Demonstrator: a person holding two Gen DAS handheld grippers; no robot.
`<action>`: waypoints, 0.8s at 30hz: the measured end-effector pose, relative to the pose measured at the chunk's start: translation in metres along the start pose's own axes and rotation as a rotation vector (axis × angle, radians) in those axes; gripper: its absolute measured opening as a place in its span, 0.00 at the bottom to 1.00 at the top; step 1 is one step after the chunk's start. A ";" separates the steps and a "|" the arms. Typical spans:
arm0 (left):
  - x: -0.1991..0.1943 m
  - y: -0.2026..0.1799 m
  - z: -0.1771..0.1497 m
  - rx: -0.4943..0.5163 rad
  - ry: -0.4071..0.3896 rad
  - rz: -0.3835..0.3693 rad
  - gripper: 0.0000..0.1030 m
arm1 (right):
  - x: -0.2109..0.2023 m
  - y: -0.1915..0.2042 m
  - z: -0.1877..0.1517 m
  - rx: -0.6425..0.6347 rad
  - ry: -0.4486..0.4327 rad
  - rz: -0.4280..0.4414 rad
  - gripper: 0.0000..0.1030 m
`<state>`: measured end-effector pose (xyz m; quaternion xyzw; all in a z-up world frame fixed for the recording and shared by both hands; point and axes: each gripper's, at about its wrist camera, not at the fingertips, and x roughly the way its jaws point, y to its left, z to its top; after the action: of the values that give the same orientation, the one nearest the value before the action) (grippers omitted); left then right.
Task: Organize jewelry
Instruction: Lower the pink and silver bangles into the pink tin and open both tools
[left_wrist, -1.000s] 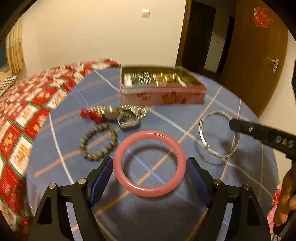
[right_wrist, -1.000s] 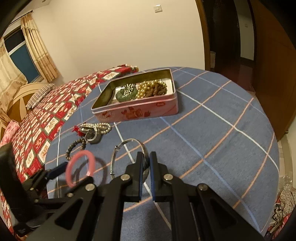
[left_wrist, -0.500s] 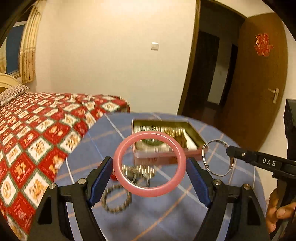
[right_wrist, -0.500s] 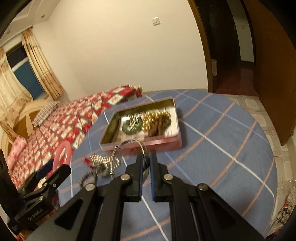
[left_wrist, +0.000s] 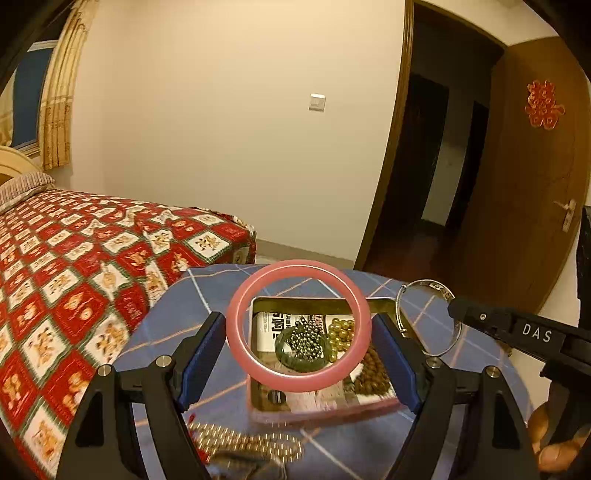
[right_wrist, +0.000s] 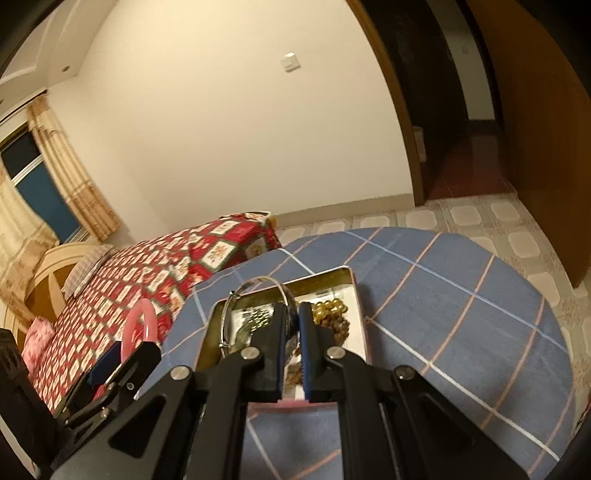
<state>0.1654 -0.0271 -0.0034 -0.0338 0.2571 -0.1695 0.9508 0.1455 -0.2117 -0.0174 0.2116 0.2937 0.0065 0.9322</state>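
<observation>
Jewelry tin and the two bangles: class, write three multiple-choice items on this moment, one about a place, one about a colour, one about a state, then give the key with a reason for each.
1. Where is the pink bangle?
A. Flat on the blue cloth
B. Held up in the left gripper, in front of the tin
C. Inside the tin

2. What colour is the bangle held by the right gripper?
A. Silver
B. Green
C. Red

3. In what state is the tin?
A. Open, with beads inside
B. Shut with a lid
C. Turned upside down

Key: 1 B, the left wrist view shows the bangle between the two pads, clear of the cloth. 2 A, the thin bangle clamped there is silver metal. 3 A, no lid covers it and gold beads and a green piece lie in it.
</observation>
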 end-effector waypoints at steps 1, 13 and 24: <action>0.008 -0.001 0.000 0.002 0.009 0.004 0.78 | 0.010 -0.004 -0.001 0.017 0.011 -0.009 0.09; 0.078 -0.007 -0.014 0.007 0.118 0.013 0.78 | 0.060 -0.033 -0.010 0.060 0.098 -0.062 0.09; 0.098 -0.012 -0.022 0.028 0.184 0.034 0.79 | 0.062 -0.036 -0.010 0.031 0.097 -0.076 0.19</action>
<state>0.2304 -0.0708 -0.0674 -0.0005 0.3414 -0.1594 0.9263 0.1872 -0.2321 -0.0722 0.2140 0.3466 -0.0229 0.9130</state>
